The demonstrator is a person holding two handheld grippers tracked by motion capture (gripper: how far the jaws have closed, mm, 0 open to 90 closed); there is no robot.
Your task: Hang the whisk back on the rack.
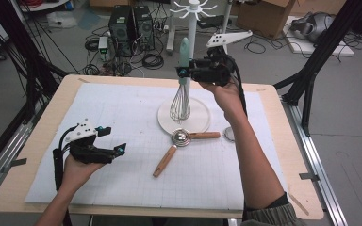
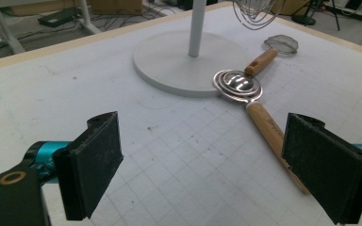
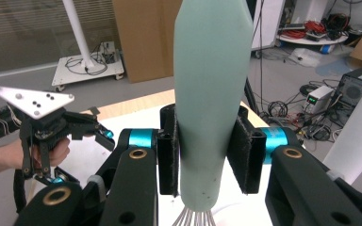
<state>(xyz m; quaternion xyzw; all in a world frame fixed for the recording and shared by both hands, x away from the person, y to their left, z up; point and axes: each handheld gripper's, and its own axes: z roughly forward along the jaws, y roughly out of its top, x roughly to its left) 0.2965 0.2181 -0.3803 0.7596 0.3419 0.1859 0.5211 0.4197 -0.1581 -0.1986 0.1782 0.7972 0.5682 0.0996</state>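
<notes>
The right tool pinches the mint-green-handled wire whisk upright – its long axis hangs straight down, the white pole rack just behind; the left tool is spread, empty

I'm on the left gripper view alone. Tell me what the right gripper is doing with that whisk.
Observer: The right gripper is shut on the whisk's mint handle, pads pressed on both sides.
Operator: Report where the whisk hangs.
Observer: In the high view the whisk is upright, its wires over the white round stand base, beside the stand's pole.
Operator: Now give me my own gripper's place on the table.
Observer: The left gripper sits open over the mat's left part, apart from the two wooden-handled utensils, the nearer being the one with the slanting handle.
</notes>
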